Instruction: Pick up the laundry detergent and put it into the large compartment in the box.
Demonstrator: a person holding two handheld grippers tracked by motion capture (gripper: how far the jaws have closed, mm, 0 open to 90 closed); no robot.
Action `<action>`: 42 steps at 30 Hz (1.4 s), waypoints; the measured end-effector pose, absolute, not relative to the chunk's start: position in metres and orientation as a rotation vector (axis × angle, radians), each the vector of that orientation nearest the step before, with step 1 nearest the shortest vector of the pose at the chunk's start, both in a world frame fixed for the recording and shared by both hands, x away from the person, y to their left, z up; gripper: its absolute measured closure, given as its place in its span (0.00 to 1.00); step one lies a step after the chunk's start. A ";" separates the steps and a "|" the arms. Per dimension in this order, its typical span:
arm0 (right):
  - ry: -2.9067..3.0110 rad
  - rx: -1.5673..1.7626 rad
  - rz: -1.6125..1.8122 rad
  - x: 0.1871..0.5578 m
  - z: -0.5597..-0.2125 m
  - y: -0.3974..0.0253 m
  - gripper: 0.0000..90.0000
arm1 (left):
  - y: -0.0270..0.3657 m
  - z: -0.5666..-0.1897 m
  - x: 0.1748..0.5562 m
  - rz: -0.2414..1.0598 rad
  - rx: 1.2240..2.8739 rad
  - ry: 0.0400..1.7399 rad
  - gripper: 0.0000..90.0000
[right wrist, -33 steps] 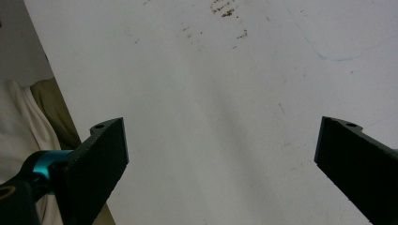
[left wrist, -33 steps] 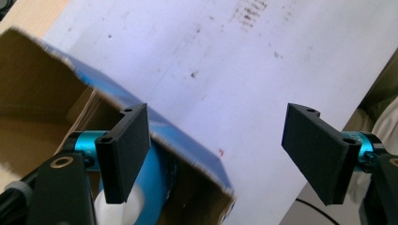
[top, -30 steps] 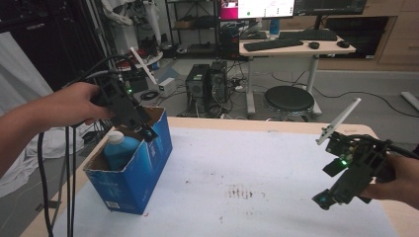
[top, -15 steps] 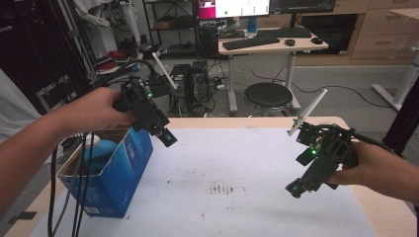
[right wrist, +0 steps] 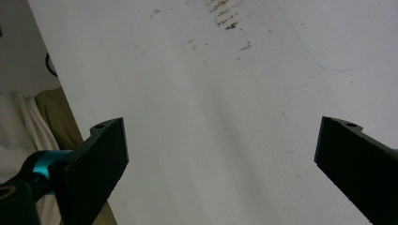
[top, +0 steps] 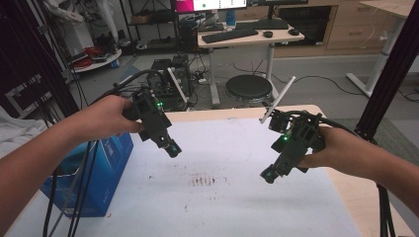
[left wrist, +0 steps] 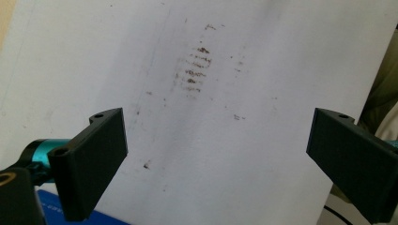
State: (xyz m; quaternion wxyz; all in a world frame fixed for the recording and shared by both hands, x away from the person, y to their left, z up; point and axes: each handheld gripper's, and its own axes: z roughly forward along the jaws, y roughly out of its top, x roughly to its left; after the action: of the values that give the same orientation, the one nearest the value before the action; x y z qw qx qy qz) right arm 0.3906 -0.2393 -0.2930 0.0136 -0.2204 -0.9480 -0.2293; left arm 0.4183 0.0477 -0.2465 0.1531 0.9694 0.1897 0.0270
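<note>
My left gripper [top: 171, 147] hangs above the white sheet [top: 232, 207], just right of the blue cardboard box [top: 108, 168]. In the left gripper view its jaws stand wide apart, and the left gripper [left wrist: 218, 154] holds nothing; below it lie the white sheet [left wrist: 244, 140] and a patch of brown smudges [left wrist: 195, 70]. My right gripper [top: 269, 174] is held over the sheet's right part, tilted down and to the left. The right gripper [right wrist: 220, 159] is open too, with bare sheet [right wrist: 211, 93] between its jaws and the smudges [right wrist: 225, 16] farther off.
The blue box stands at the table's left edge, and its corner [left wrist: 98, 219] peeks in under the left jaw. Black cables [top: 74, 197] trail down over the box. Bare wooden table [top: 346, 192] borders the sheet on the right. A stool [top: 248, 89] and a desk [top: 242, 37] stand beyond.
My left gripper has come away from above the blue box to the right, over the sheet. My right gripper has shifted left toward the middle. Both stay open.
</note>
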 end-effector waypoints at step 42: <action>-2.947 -0.709 -0.692 0.403 -0.299 -0.242 0.02 | 0.016 -0.284 0.423 -0.038 2.842 0.562 0.06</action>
State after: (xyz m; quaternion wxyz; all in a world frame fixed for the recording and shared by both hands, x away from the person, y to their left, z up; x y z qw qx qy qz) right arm 0.4031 -0.2423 -0.2995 0.0160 -0.2280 -0.9477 -0.2226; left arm 0.4227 0.0158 -0.2843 0.1220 0.9736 0.1926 -0.0131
